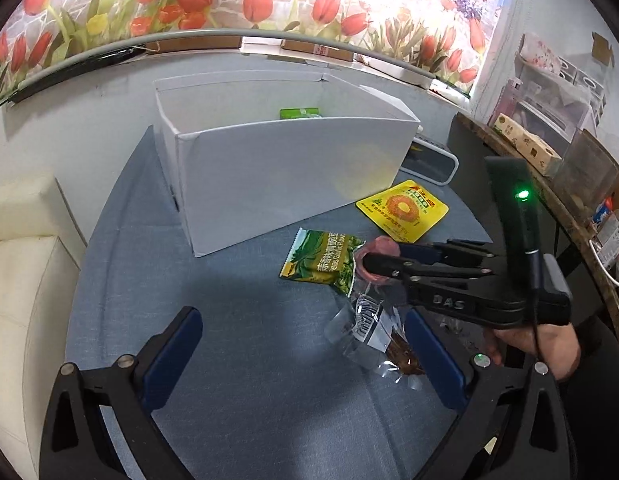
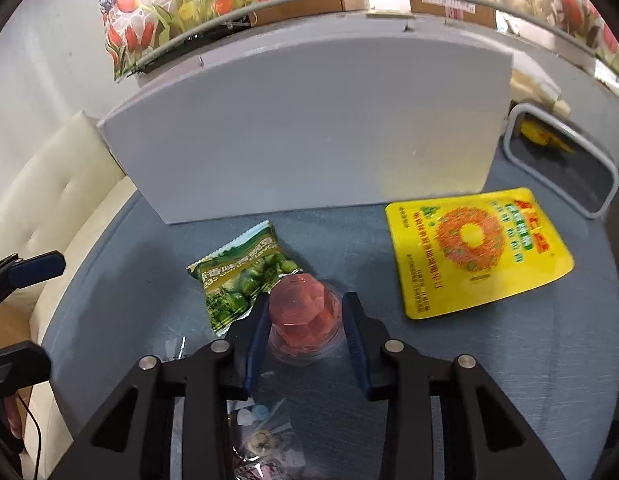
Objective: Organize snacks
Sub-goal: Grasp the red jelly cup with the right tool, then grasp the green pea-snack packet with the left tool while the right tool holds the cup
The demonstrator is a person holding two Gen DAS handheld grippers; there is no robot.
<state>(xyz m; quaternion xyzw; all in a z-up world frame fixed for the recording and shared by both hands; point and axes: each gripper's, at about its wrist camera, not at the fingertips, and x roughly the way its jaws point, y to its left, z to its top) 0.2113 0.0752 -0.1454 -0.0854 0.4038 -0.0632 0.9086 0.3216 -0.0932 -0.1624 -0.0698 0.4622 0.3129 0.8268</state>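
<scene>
My right gripper (image 2: pixel 305 304) is shut on a pink jelly cup (image 2: pixel 303 316) just above the blue table; it also shows in the left wrist view (image 1: pixel 367 260) with the cup (image 1: pixel 375 250) at its tips. A green pea packet (image 2: pixel 245 276) lies under and left of the cup, also in the left wrist view (image 1: pixel 321 258). A yellow snack pouch (image 2: pixel 473 248) lies to the right (image 1: pixel 403 208). A white box (image 1: pixel 285 172) stands behind, holding a green packet (image 1: pixel 299 113). My left gripper (image 1: pixel 301 344) is open and empty above clear-wrapped snacks (image 1: pixel 373 332).
A cream cushioned seat (image 1: pixel 17 264) borders the round blue table (image 1: pixel 229 360) on the left. A grey-rimmed tray (image 2: pixel 565 164) sits right of the white box (image 2: pixel 309 128). Cluttered shelves (image 1: pixel 549 120) stand at the right. More wrapped snacks (image 2: pixel 265 440) lie under my right gripper.
</scene>
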